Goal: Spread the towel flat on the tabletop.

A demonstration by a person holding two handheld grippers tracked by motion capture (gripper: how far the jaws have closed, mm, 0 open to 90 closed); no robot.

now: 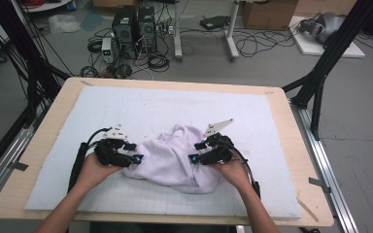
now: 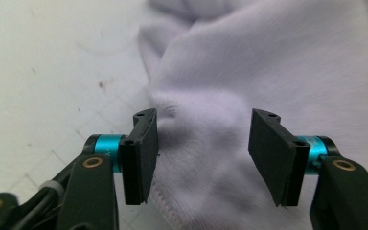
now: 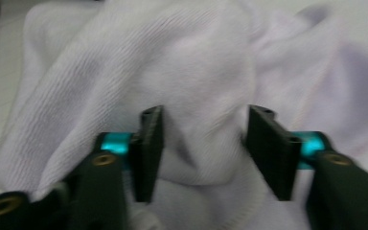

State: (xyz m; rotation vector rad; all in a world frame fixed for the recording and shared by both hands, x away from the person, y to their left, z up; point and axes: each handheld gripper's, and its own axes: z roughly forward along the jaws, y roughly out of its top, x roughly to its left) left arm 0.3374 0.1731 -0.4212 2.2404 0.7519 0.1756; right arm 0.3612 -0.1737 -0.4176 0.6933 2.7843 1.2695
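A crumpled pale lilac towel lies in a heap on the white mat, near its front middle. My left gripper is at the towel's left edge and my right gripper at its right side, the two pointing toward each other. In the left gripper view the left gripper stands open over the hemmed edge of the towel, with its pads clear of the cloth. In the right gripper view the right gripper is open around a raised fold of the towel.
The mat covers most of a wooden table. Black frame posts stand at both sides. Computers, cables and boxes sit on the floor beyond the far edge. The mat's bare surface stretches behind and beside the towel.
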